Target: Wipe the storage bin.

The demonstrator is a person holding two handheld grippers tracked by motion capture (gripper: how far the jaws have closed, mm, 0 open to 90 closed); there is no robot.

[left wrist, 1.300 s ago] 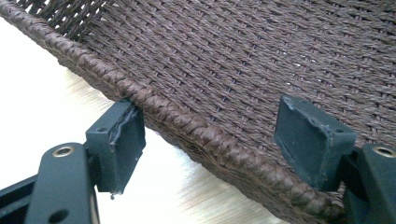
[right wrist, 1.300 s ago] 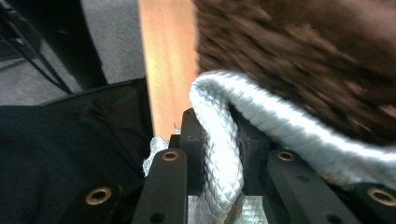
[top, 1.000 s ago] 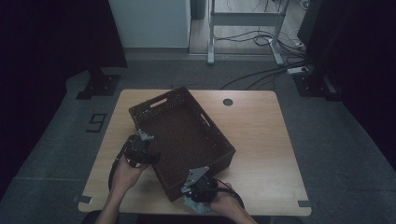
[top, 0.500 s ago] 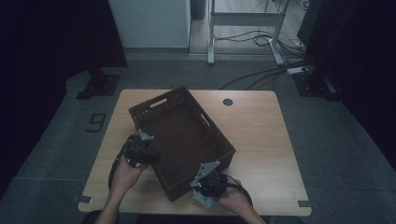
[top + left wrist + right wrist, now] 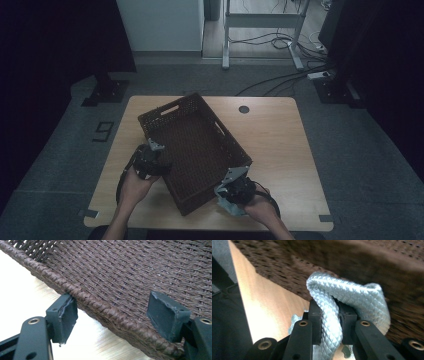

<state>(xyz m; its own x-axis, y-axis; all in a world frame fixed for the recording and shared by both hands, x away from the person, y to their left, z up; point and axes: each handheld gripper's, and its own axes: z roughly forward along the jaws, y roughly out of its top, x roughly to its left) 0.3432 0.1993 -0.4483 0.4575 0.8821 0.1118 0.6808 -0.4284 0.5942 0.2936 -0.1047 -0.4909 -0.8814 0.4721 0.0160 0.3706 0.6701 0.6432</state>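
A dark brown woven basket (image 5: pixel 195 150) sits askew on the wooden counter (image 5: pixel 280 145), one corner toward the person and its long sides running diagonally; its far end wall has a cut-out handle slot, and so does its right long wall. The basket's interior shows bare weave in the high view. At its near right corner the right tongs (image 5: pixel 234 192) are clenched on a pale grey-white cloth (image 5: pixel 352 302) with a quilted diamond texture; in the right gripper view the cloth is pinched tight between the two black jaws and bulges above them in a rounded fold, right up against the outer side of the basket wall, which is blurred there. In the high view the same cloth (image 5: pixel 227 205) hangs as a light patch under the tongs, over the counter just beside the basket's corner. On the other side, the left tongs (image 5: pixel 112 312) straddle the braided rim of the basket's left long wall: one jaw is outside, over the counter and touching the rim, the other is inside over the woven floor with a clear gap to the wall, so the jaws are released and not pinching. In the high view the left tongs (image 5: pixel 149 161) sit at the middle of that wall, held by the person's left hand (image 5: pixel 135 182).
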